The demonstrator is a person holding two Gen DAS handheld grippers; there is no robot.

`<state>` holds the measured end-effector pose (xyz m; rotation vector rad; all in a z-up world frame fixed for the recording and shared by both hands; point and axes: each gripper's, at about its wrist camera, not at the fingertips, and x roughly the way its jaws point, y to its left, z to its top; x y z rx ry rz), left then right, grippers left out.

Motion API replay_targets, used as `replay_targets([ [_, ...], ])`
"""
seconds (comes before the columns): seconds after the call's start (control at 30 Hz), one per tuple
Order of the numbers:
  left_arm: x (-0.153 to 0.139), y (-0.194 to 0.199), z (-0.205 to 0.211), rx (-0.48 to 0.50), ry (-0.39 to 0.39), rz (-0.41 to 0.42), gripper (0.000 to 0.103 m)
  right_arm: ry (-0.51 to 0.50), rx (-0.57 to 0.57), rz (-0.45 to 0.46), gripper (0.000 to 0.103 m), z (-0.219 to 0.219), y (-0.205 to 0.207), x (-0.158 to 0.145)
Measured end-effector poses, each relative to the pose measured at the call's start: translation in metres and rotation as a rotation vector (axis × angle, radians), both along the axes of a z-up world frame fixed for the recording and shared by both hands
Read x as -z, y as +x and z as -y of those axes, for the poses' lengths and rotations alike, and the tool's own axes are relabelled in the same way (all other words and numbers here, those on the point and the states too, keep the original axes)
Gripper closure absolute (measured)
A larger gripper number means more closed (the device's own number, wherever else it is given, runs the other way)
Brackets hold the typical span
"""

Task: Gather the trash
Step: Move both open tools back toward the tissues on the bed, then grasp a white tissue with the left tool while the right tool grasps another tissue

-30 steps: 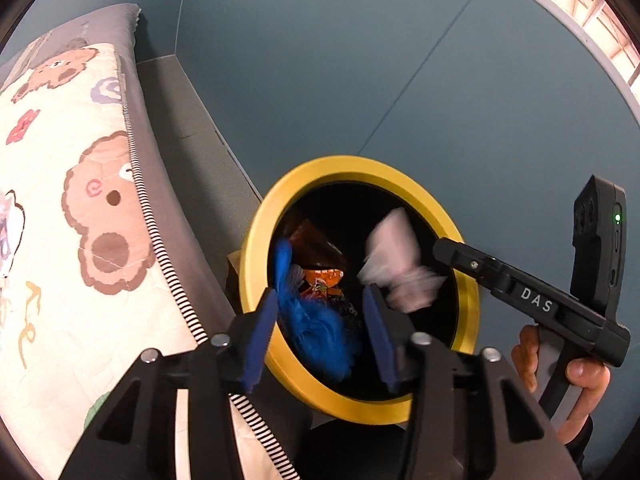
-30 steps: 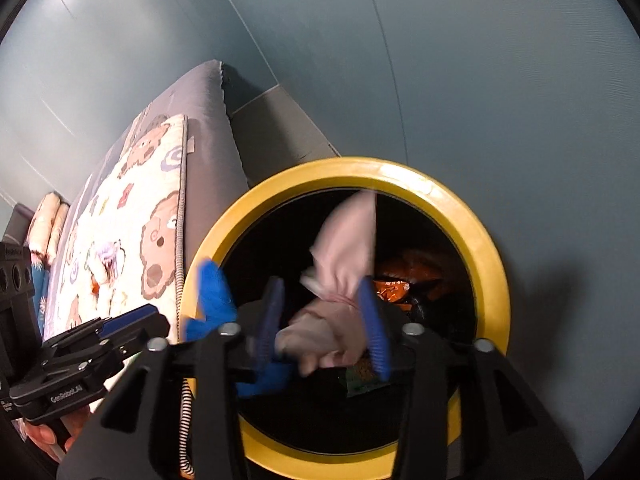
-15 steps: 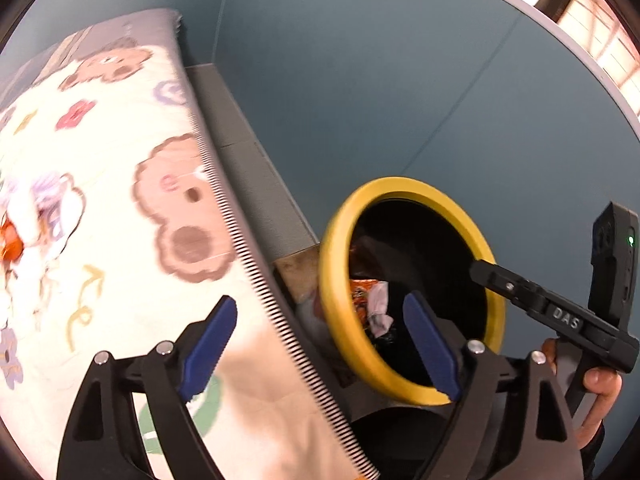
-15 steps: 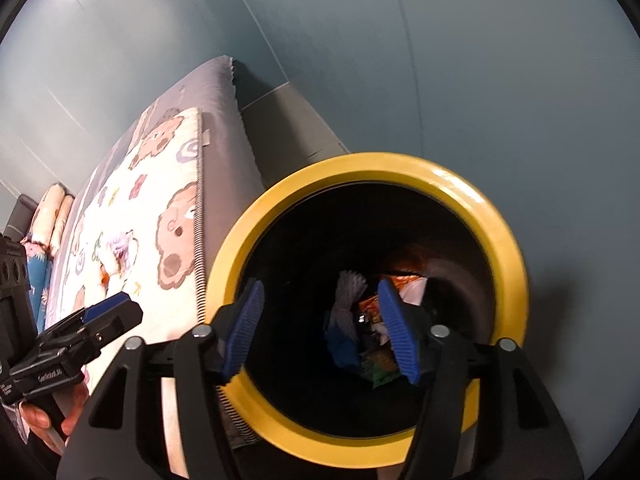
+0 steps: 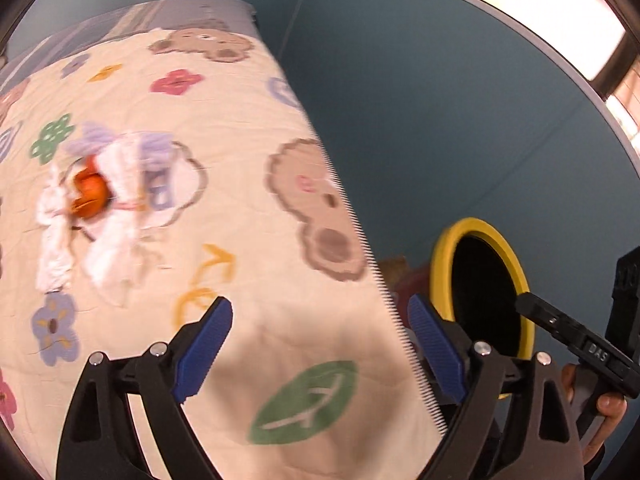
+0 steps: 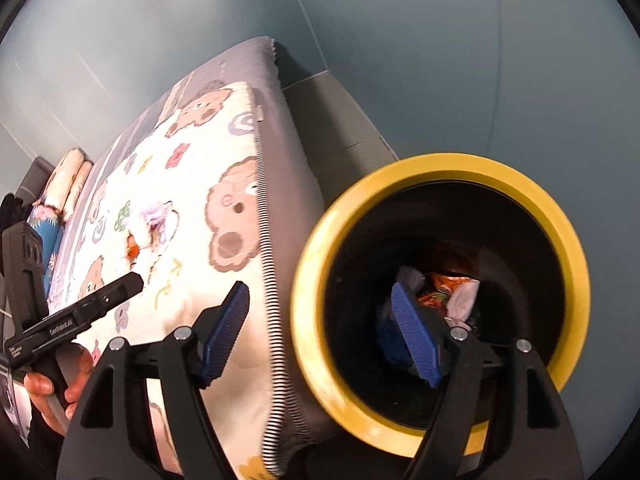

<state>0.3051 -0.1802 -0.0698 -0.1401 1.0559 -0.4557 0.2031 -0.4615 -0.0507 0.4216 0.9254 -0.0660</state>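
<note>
I am holding the left gripper (image 5: 320, 344) over the cream quilt printed with bears, flowers and leaves (image 5: 224, 216), and its blue-padded jaws are standing wide apart with nothing between them; they have just been opening. Ahead of it, towards the far left of the quilt, a blurred heap of crumpled white and lilac tissues around an orange wrapper (image 5: 100, 200) is lying on the fabric, well apart from the pads. The round black trash bin with the thick yellow rim (image 5: 484, 288) is sitting just beside the bed's edge, at the right of this view.

I am keeping the right gripper (image 6: 324, 332) at the near-left rim of that bin (image 6: 440, 168), one pad over the quilt's striped border (image 6: 268, 280) and the other over the dark opening. Its jaws are also parted and empty, having just been opening. Down inside the bin, orange wrappers, white tissue and something blue (image 6: 444, 296) are lying together at the bottom. In this view the left gripper (image 6: 136, 280) is showing at the far left, held in a hand (image 6: 52, 392), pointing over the quilt. Grey-blue walls (image 6: 400, 40) are standing behind the bed.
</note>
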Motion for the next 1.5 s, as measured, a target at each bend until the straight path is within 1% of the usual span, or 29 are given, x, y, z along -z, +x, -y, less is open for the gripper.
replay_targets([
  [0.2,-0.001,0.007,-0.048,-0.083,-0.009,-0.007,0.017,-0.003,-0.055,0.001,0.032,-0.036,0.022,-0.006],
  [0.47,0.0,0.019,-0.109,-0.186,0.003,0.002,0.017,0.0,-0.144,0.004,0.032,-0.09,0.053,-0.012],
  [0.63,0.004,0.027,-0.145,-0.249,0.021,0.004,0.017,-0.014,-0.2,-0.013,0.032,-0.126,0.076,-0.012],
  [0.77,0.009,0.032,-0.17,-0.29,0.022,-0.006,0.017,-0.023,-0.24,-0.028,0.032,-0.153,0.094,-0.01],
  [0.87,0.017,0.038,-0.183,-0.31,0.036,-0.014,0.017,-0.028,-0.265,-0.037,0.032,-0.17,0.105,-0.007],
  [1.1,0.036,0.053,-0.207,-0.347,0.039,-0.05,0.017,-0.045,-0.316,-0.079,0.032,-0.204,0.135,0.007],
  [1.2,0.046,0.061,-0.216,-0.359,0.033,-0.069,0.017,-0.043,-0.324,-0.086,0.033,-0.21,0.141,0.01],
  [1.37,0.065,0.075,-0.227,-0.377,0.022,-0.103,0.017,-0.034,-0.358,-0.111,0.033,-0.233,0.169,0.028],
  [1.5,0.072,0.083,-0.233,-0.379,0.02,-0.108,0.017,-0.024,-0.378,-0.13,0.033,-0.247,0.188,0.038],
])
